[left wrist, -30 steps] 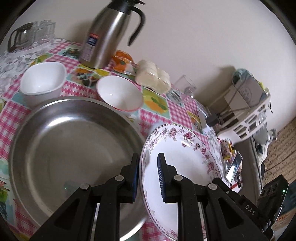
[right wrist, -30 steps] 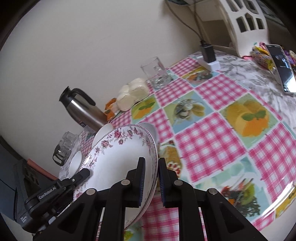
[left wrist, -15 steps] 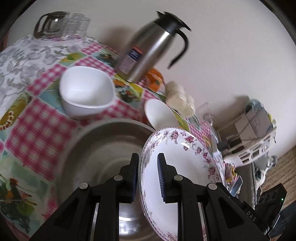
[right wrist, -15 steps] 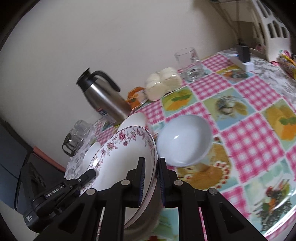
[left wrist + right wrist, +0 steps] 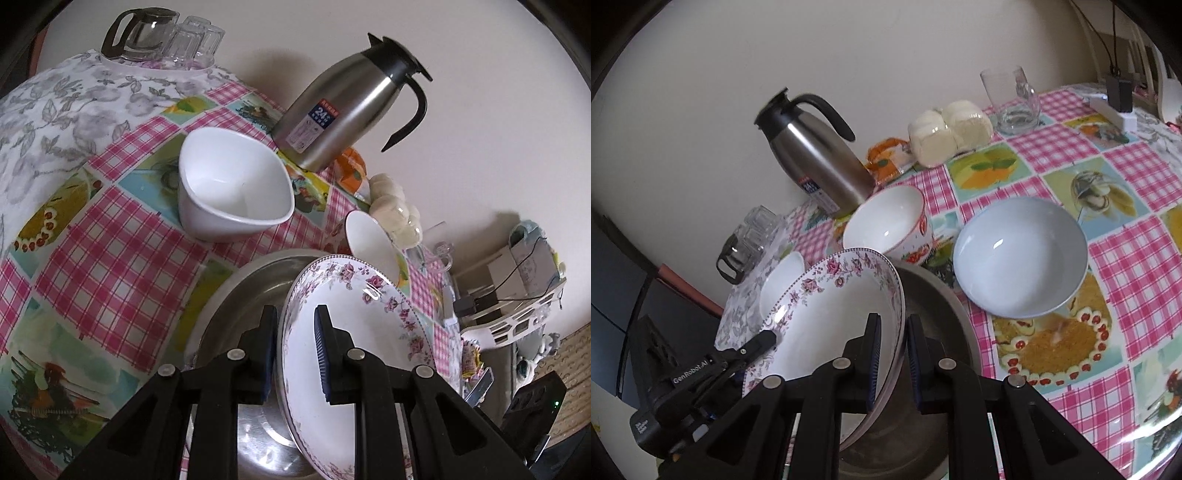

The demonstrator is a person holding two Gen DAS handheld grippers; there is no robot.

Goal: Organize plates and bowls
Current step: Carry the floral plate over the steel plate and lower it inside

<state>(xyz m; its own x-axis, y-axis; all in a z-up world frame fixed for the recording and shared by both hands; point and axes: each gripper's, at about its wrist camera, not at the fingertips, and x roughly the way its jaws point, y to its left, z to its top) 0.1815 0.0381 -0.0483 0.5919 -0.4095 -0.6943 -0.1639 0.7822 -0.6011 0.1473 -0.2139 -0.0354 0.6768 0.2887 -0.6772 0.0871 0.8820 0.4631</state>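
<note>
Between both tongs, floral plate rim, over steel basin.

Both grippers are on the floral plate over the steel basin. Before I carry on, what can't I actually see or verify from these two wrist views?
- Stainless steel basin: its floor, and whether the floral-rimmed white plate touches it, hidden by plate and grippers in both views.
- Plate's near edge: cut off by the frame bottom, left view.
- Small white bowl with red rim: mostly behind the plate, left view.
- Label on the steel thermos jug: too small to read, right view.
</note>
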